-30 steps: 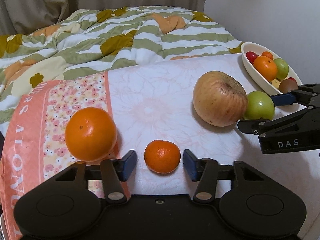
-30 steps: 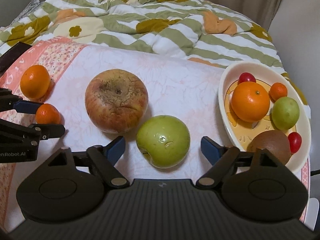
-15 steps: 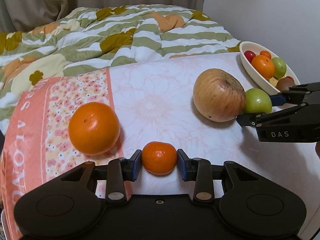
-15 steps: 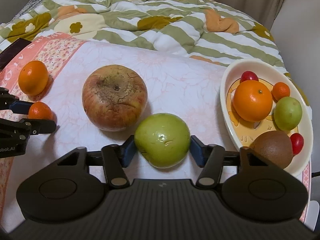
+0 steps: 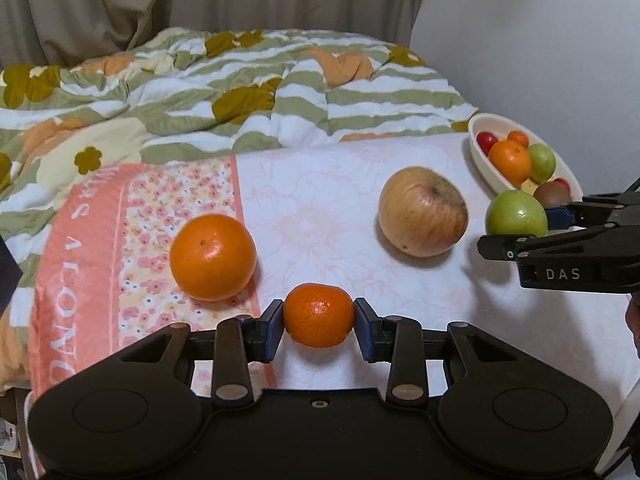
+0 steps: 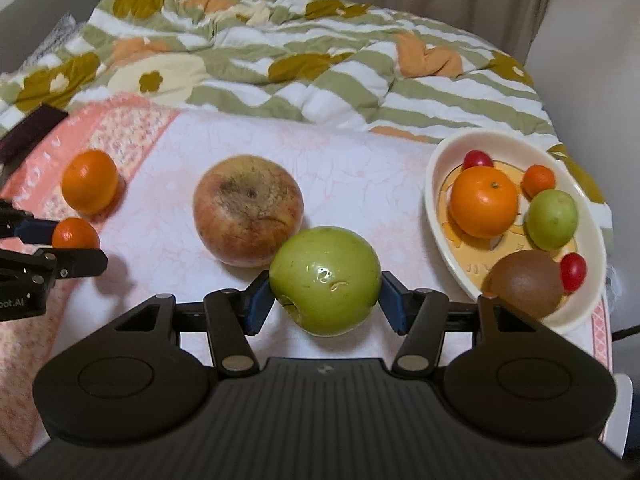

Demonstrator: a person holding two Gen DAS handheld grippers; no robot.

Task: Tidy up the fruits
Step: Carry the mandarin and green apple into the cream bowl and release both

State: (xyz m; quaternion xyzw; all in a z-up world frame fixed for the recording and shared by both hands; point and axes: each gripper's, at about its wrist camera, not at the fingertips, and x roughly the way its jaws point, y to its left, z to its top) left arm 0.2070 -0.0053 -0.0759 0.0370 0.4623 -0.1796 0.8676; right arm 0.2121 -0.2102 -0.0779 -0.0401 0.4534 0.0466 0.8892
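My left gripper (image 5: 319, 317) is shut on a small mandarin (image 5: 319, 315) and holds it just above the cloth. A big orange (image 5: 213, 257) lies to its left. A large russet apple (image 5: 423, 211) lies in the middle. My right gripper (image 6: 325, 287) is shut on a green apple (image 6: 325, 286), lifted a little, next to the russet apple (image 6: 248, 210). The oval white bowl (image 6: 434, 200) at the right holds an orange (image 6: 484, 203), a small green apple, a kiwi (image 6: 526, 283), a small mandarin and cherry tomatoes.
The fruit lies on a white and pink floral cloth (image 5: 320, 184) over a bed. A rumpled green-striped quilt (image 5: 240, 92) fills the back. A wall (image 5: 540, 40) stands at the right, close behind the bowl. A dark object (image 6: 28, 132) lies at the far left.
Both grippers closed from open onto their fruits: the left on the small mandarin, the right on the green apple. Both fruits have since risen a little off the cloth.
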